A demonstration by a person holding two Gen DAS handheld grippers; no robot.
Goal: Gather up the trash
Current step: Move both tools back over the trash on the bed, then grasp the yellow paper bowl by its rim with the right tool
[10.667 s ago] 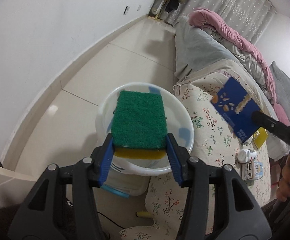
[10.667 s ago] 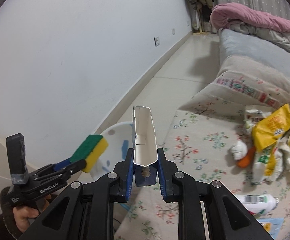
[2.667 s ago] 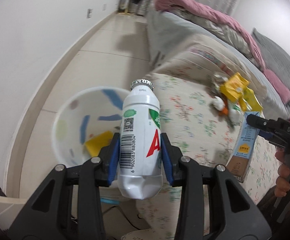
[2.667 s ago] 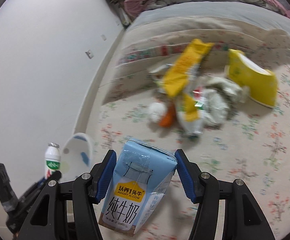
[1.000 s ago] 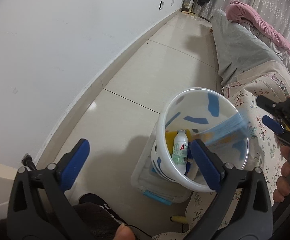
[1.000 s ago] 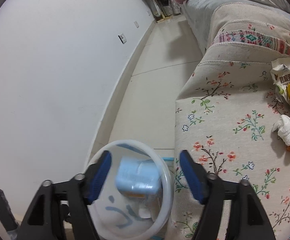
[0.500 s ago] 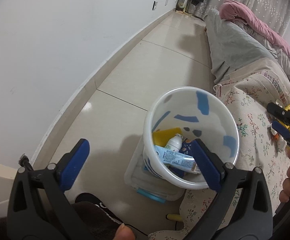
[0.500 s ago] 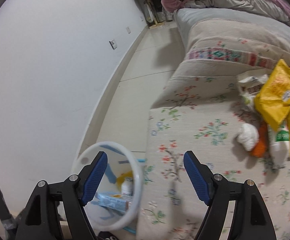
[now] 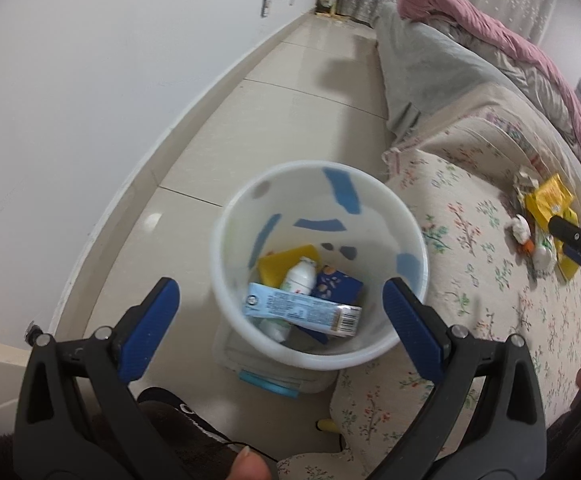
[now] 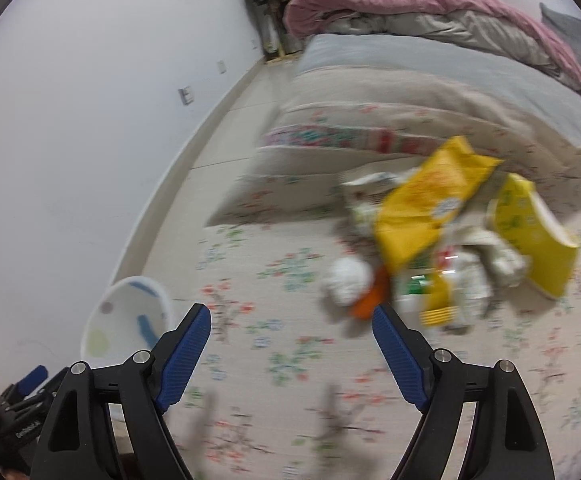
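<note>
bin (image 9: 226,240) now has milk box (image 9: 302,312) + bottle (image 9: 299,278) inside | L gripper (image 9: 276,320) wide open, empty, over bin | R gripper (image 10: 290,340) jaws just got wider, empty, now facing trash pile (image 10: 442,248) on bed | more to pick up

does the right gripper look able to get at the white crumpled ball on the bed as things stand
Probably yes. The right gripper is empty with its jaws wide, having just been opening. Only bare floral bedspread lies between it and the white crumpled ball, though an orange scrap touches the ball's side.
</note>
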